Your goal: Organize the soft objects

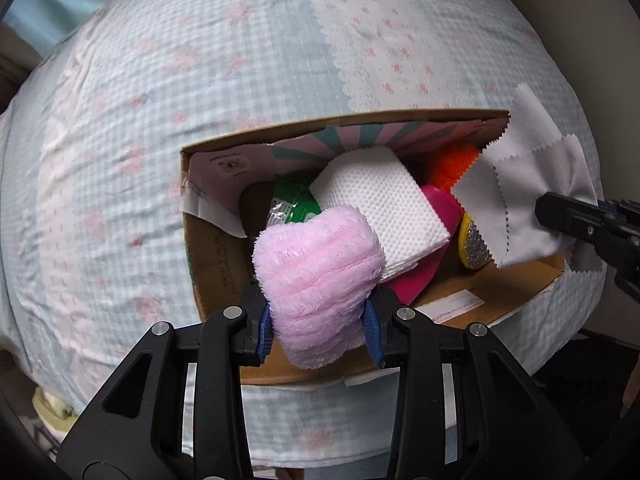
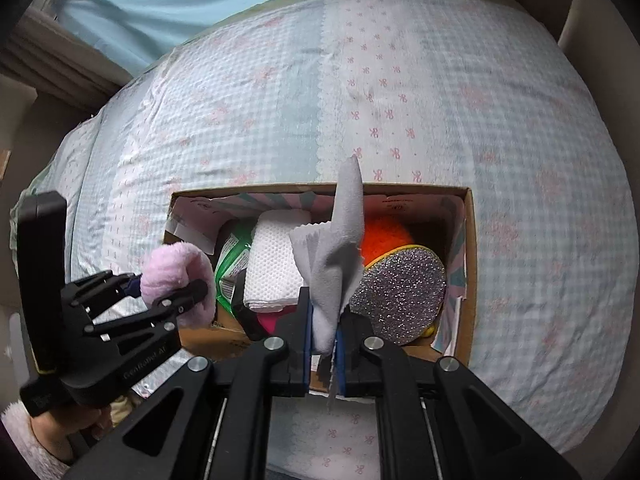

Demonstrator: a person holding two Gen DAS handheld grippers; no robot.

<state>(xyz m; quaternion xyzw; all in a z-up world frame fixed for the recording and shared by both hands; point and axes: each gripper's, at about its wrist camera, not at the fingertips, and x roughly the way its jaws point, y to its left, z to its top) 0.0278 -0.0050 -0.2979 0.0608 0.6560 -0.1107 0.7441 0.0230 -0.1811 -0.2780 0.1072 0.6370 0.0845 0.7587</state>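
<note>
My left gripper [image 1: 318,316] is shut on a fluffy pink cloth [image 1: 320,276] and holds it over the near left part of an open cardboard box [image 1: 208,264]. The cloth also shows in the right wrist view [image 2: 176,276]. My right gripper [image 2: 323,340] is shut on a grey zigzag-edged cloth [image 2: 340,256] above the box's near edge [image 2: 468,264]; the grey cloth also shows in the left wrist view [image 1: 532,196]. Inside the box lie a white textured cloth [image 1: 380,200], an orange fluffy item [image 2: 384,240], a glittery silver pad [image 2: 400,292], a green packet [image 2: 232,260] and a magenta item [image 1: 440,208].
The box sits on a bed with a pale blue and pink checked cover [image 2: 400,100]. A light blue curtain [image 2: 180,0] hangs behind the bed. The bed's near edge lies just below the box.
</note>
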